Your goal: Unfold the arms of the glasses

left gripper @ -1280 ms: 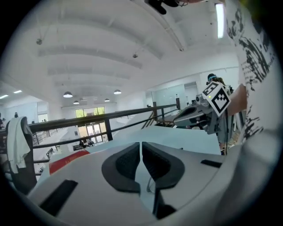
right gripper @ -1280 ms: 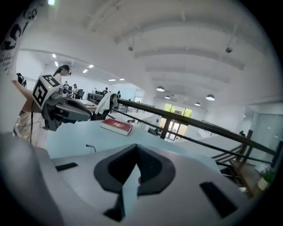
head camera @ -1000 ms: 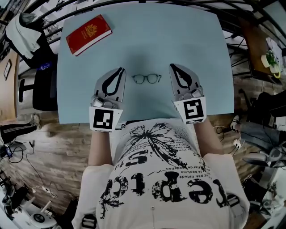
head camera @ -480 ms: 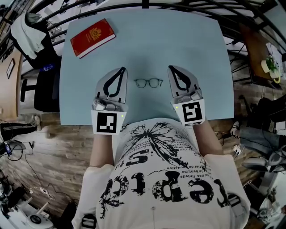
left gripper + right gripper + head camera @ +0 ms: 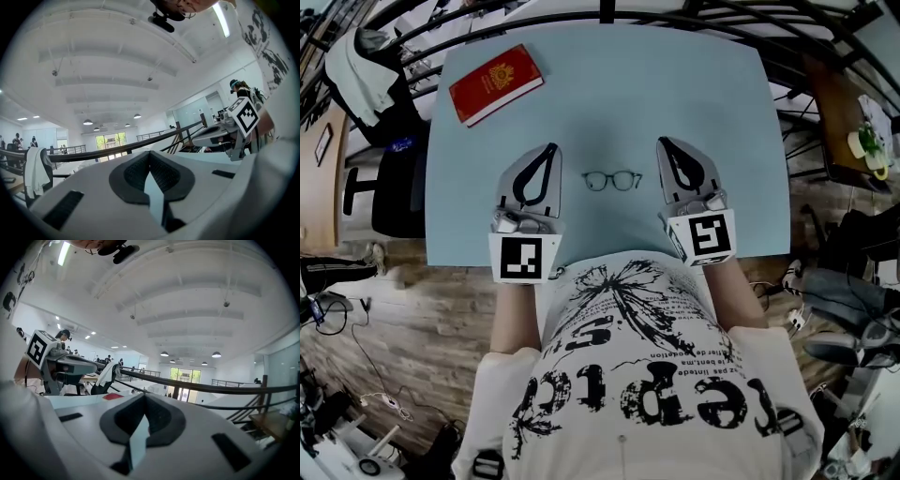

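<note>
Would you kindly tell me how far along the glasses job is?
Nothing looks done yet: the glasses lie on the table, apparently folded, untouched. Nothing is in hand: the left gripper and right gripper flank them, jaws shut and empty. Unfolding both arms remains.

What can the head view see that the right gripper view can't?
Only the head view shows the glasses, lying on the blue table between the two grippers. Only the right gripper view shows the ceiling lamps and, close up, the right gripper with its dark pads shut together on nothing. Both show the table, the red booklet and the left gripper.
</note>
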Available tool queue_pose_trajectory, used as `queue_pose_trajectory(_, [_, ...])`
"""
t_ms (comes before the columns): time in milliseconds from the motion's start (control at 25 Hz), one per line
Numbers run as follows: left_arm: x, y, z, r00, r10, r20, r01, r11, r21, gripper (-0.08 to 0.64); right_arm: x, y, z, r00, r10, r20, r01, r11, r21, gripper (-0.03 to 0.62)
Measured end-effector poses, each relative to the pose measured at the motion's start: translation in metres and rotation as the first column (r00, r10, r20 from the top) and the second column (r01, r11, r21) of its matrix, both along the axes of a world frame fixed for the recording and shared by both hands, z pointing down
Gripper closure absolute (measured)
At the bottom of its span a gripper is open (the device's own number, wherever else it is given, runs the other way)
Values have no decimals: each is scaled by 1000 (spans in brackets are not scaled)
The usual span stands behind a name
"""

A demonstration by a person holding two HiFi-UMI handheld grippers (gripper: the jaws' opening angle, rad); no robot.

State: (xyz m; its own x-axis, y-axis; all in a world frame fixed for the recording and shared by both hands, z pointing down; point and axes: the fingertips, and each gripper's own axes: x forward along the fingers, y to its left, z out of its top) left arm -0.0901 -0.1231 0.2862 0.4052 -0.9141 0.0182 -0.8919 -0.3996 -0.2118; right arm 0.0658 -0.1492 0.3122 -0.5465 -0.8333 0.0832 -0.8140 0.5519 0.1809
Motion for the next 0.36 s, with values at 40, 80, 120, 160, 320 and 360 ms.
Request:
queue_pose_trajectory(40, [0,0,0,1000,-1,-10,1,1000,1,541,0,0,0,1000,0,-3,0,1000,3,584])
queue_pose_trajectory(80, [-1,-1,0,1000,-2,-15,2,1000,1,541,0,0,0,1000,-1,-5,1,1000,6,584])
queue_pose_trajectory(120, [-1,-1,1,1000,-2,-15,2,1000,-1,541,0,0,0,1000,-2,-7,2,1000,7,584])
queue_pose_trajectory(160, [-1,-1,1,1000,-2,-13,2,1000,-3,541,1,0,1,1000,-1,-7,2,1000,8,584])
queue_pose_trajectory(320, [-1,-5,5,1000,-8,-17,8,1000,-12,541,0,-2,0,1000,-1,-4,1,1000,12,584])
queue_pose_trajectory(360, [0,-6,6,1000,-10,-22,9,1000,-13,541,0,-3,0,1000,-1,-4,2,1000,14,584])
